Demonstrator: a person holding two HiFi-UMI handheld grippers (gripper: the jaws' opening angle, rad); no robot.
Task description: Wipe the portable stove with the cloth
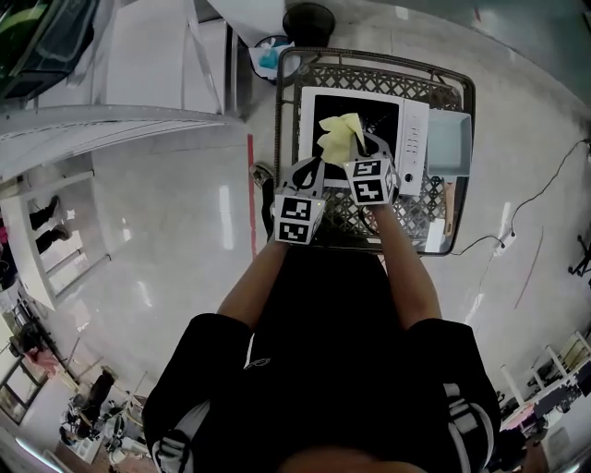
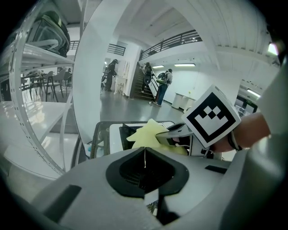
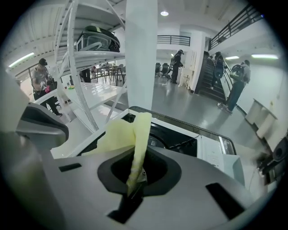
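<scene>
A white portable stove [image 1: 409, 118] with a black top lies on a metal mesh cart [image 1: 369, 57]. A yellow cloth [image 1: 340, 137] hangs over the stove, and my right gripper [image 1: 355, 152] is shut on it. In the right gripper view the cloth [image 3: 121, 134] runs down into the pinch of that gripper [image 3: 135, 177], with the stove [image 3: 211, 152] beyond it. My left gripper [image 1: 309, 168] hovers just left of it at the stove's near edge. Its jaws [image 2: 145, 159] look pressed together with nothing between them. From there the cloth [image 2: 146, 134] shows ahead beside the right gripper [image 2: 173, 132].
A grey-blue tray [image 1: 450, 140] sits on the cart to the right of the stove. A blue-lined bin [image 1: 268, 57] and a dark round object [image 1: 309, 20] stand beyond the cart. White shelving [image 3: 90, 58] rises on the left. A cable [image 1: 545, 185] crosses the floor at right.
</scene>
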